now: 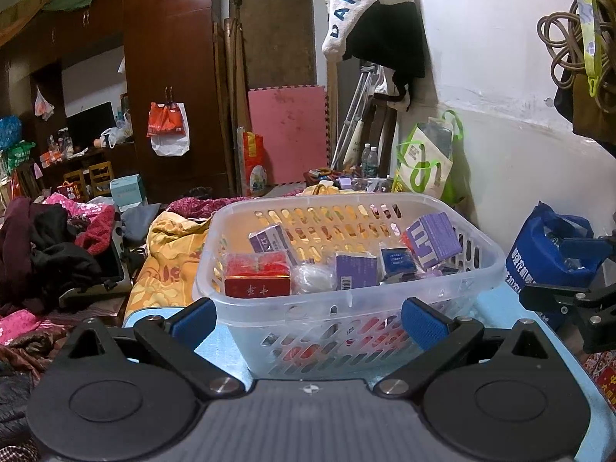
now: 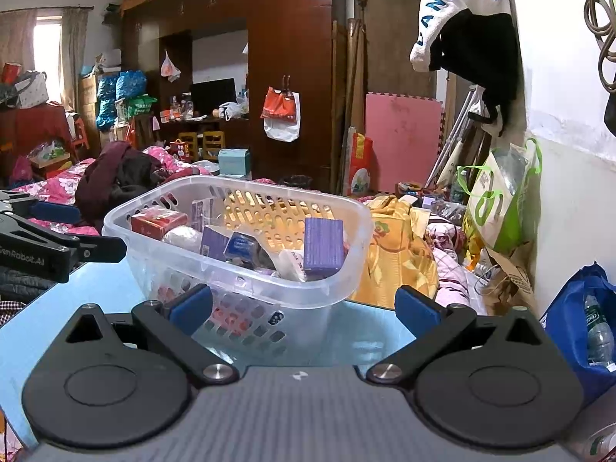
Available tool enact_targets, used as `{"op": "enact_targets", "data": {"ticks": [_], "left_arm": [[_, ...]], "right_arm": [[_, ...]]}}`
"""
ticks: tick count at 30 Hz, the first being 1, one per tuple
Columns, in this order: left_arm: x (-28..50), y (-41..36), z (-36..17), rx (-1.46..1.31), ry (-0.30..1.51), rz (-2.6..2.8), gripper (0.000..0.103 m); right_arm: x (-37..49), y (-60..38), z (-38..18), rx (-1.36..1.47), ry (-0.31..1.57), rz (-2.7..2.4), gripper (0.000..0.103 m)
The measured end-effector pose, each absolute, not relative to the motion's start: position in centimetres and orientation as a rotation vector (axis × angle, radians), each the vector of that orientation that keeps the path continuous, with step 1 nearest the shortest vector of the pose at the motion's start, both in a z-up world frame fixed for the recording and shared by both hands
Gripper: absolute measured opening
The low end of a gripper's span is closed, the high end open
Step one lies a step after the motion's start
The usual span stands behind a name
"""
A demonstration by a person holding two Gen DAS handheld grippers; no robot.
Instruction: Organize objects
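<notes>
The basket (image 1: 346, 265) stands on the light blue table (image 1: 500, 308) and already holds the small goods, so by my reading the sorting is well along and the step in hand is either a last check or a fresh reach into the basket. To do that well, come in from above the rim rather than through the slotted wall, pick one box at a time, and close on its flat faces, not on a corner. The clear plastic is light, and I would expect the basket to slide if a finger nudges its side.

Going left to right inside the basket: a red box (image 1: 257, 278) sits against the left wall, a purple and white box (image 1: 269, 239) leans behind it, and a soft white wrapped thing (image 1: 312, 278) lies just right of the red box. Next comes a purple box (image 1: 356, 269), then a small dark blue box (image 1: 398, 260), and a large purple box (image 1: 435, 239) tilts against the right wall.

The left gripper (image 1: 310, 317) faces the near wall of the basket with its blue pads spread wide and nothing between them. The right gripper (image 2: 304, 306) faces the basket's right near corner, likewise spread wide and empty. Neither touches the basket as far as I can tell.
</notes>
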State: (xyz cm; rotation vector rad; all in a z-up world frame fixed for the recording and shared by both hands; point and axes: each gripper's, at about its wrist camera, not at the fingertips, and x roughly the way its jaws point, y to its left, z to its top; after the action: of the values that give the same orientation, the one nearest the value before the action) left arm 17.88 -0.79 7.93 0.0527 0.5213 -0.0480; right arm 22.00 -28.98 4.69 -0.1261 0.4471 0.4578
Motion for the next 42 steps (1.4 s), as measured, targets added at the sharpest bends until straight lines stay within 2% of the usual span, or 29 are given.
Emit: {"op": "enact_targets", "data": {"ticks": [42], "left_arm": [[17.97, -0.82, 7.46, 0.025, 0.522, -0.056, 0.103]], "right_arm": [[22.19, -29.65, 4.96, -0.111, 0.439, 0.455, 0.103]]}}
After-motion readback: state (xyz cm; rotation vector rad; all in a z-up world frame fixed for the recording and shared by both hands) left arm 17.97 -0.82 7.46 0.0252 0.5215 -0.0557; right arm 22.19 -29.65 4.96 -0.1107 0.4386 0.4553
